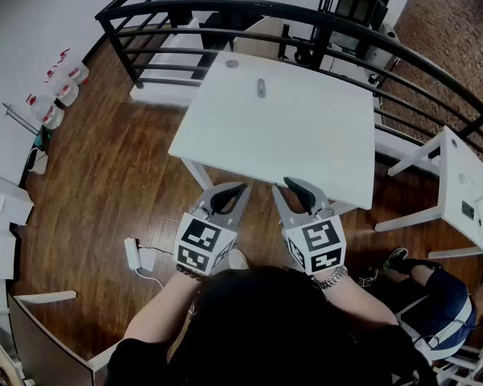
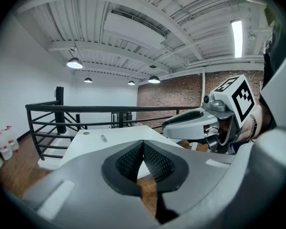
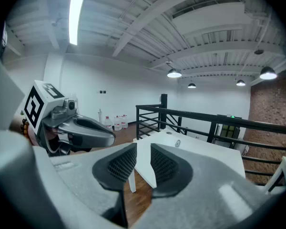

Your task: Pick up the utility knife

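Observation:
The utility knife point(image 1: 261, 88) is a small grey thing lying on the far part of the white table point(image 1: 290, 143); it also shows small in the left gripper view point(image 2: 104, 138) and the right gripper view point(image 3: 177, 143). Both grippers hover side by side at the table's near edge, well short of the knife. My left gripper point(image 1: 235, 190) point(image 2: 143, 144) is shut, its ribbed pads meeting at the tips with nothing between them. My right gripper point(image 1: 296, 186) point(image 3: 143, 149) is shut and empty too, with only a thin slit showing between its pads.
A small round disc point(image 1: 232, 63) lies near the table's far left corner. A black railing point(image 1: 306, 13) curves behind the table. A second white table point(image 1: 467, 187) stands at the right, water bottles point(image 1: 60, 87) at the left wall, a power strip point(image 1: 133, 254) on the wooden floor.

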### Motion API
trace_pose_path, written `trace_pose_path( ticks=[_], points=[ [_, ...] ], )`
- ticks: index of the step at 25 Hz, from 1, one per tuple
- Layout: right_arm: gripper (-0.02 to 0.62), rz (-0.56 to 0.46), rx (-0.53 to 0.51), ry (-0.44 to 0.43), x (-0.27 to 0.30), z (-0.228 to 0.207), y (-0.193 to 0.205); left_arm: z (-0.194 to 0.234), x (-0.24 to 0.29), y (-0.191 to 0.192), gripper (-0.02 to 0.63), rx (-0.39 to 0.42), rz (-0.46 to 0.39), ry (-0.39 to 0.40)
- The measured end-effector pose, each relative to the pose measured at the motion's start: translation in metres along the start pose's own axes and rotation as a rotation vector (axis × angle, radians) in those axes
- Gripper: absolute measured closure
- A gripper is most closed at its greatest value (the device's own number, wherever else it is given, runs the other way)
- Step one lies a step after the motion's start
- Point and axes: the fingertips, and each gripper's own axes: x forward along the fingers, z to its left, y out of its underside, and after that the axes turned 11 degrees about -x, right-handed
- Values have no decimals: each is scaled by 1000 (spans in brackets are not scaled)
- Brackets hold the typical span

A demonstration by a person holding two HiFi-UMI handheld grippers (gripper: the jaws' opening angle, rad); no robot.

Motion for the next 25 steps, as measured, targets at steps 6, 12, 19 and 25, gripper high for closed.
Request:
trace_pose_path(
  ticks=[6,12,19,25],
  points=[
    [509,7,6,29,49,-10,-13,42,7,-19,589,20,-11,8],
    [502,17,21,36,93,-26,-21,78,22,-34,589,23,-5,3],
    [495,31,44,37,163,-60,-22,130,62,-51,589,28,24,-3],
    [488,77,83,27,242,-110,-7,185,124,-60,589,43,100,-18]
  ],
)
